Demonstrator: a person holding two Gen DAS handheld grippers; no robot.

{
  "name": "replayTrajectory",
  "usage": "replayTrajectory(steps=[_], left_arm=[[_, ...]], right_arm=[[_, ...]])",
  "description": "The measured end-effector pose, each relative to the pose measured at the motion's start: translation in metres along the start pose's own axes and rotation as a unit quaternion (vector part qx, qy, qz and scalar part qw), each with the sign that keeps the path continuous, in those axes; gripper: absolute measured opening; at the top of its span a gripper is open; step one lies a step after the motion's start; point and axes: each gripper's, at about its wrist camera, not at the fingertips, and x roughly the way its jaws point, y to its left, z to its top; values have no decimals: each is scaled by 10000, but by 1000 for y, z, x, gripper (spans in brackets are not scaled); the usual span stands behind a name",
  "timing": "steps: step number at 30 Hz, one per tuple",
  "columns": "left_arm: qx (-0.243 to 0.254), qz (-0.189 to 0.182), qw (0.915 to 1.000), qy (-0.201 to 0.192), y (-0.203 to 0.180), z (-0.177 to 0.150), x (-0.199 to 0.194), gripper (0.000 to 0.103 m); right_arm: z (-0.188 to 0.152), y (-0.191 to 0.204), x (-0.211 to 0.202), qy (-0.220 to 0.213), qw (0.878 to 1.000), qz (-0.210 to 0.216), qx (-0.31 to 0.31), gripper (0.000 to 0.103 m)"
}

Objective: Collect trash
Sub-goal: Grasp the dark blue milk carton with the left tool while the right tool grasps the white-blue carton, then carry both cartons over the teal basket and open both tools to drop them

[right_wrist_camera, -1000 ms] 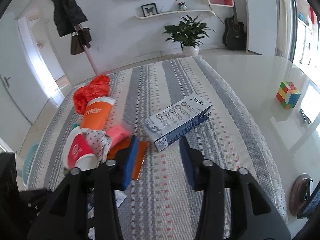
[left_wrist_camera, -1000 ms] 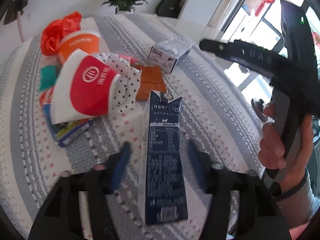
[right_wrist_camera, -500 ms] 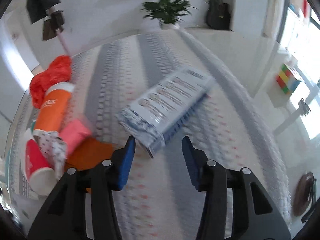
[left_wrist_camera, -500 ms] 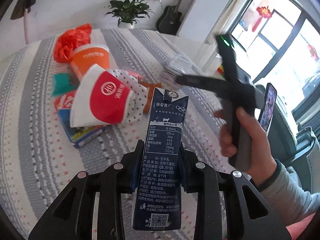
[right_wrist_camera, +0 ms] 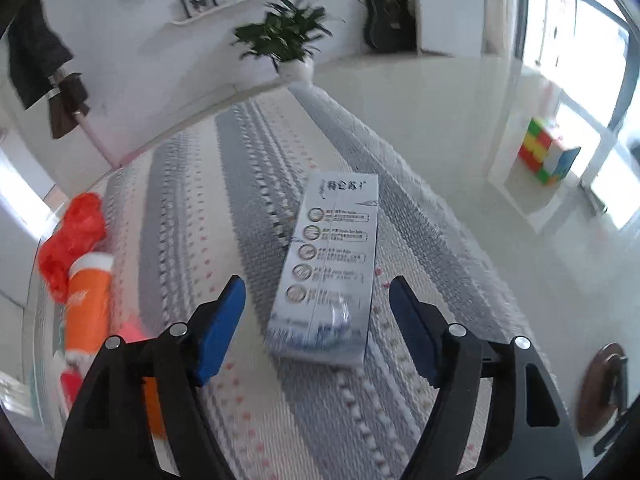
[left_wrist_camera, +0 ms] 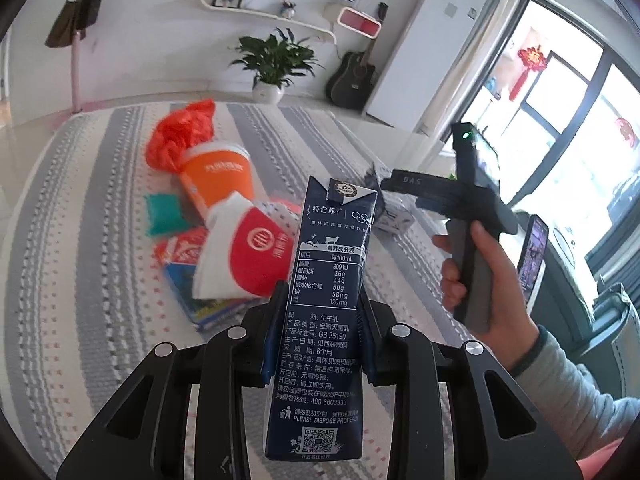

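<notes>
The left gripper [left_wrist_camera: 320, 336] clenches the dark milk carton [left_wrist_camera: 326, 304] (lifted off the striped tablecloth [right_wrist_camera: 192, 208]) while the right gripper [right_wrist_camera: 316, 320] – jaws opening, nothing gripped – straddles the pale carton [right_wrist_camera: 330, 268] near the cloth's right edge – a skewed closing could nudge it off.

Left wrist view looks down-forward across the striped cloth [left_wrist_camera: 92, 264], a carton [left_wrist_camera: 326, 288] filling its near centre. Right wrist view tilts steeper, close over the cloth. Both catch the orange cup [left_wrist_camera: 218, 178], plant [right_wrist_camera: 288, 36] and guitar [right_wrist_camera: 390, 20].
</notes>
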Motion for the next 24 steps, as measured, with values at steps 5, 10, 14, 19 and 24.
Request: replayTrajectory(steps=[5,10,14,19,24], left_arm=[[-75,125,9999,-35,-1,2,-5,30],[-164,200,9996,-90,5,4,-6,30],[-283,314,9988,-239,17,7,-17,30],[-521,485,9958,-571,40,13,-45,30],[-872,767,9879,-1029,73,17,-88,30]], right_arm=[[8,-4,24,310,9994,40,151,71],[8,-3,32,450,9990,-73,21,52],[6,3,19,277,9996,10,-97,50],[4,42,-27,-175,9980,358,-493,50],[-5,113,-86,-682,9862,935,-1188,50]])
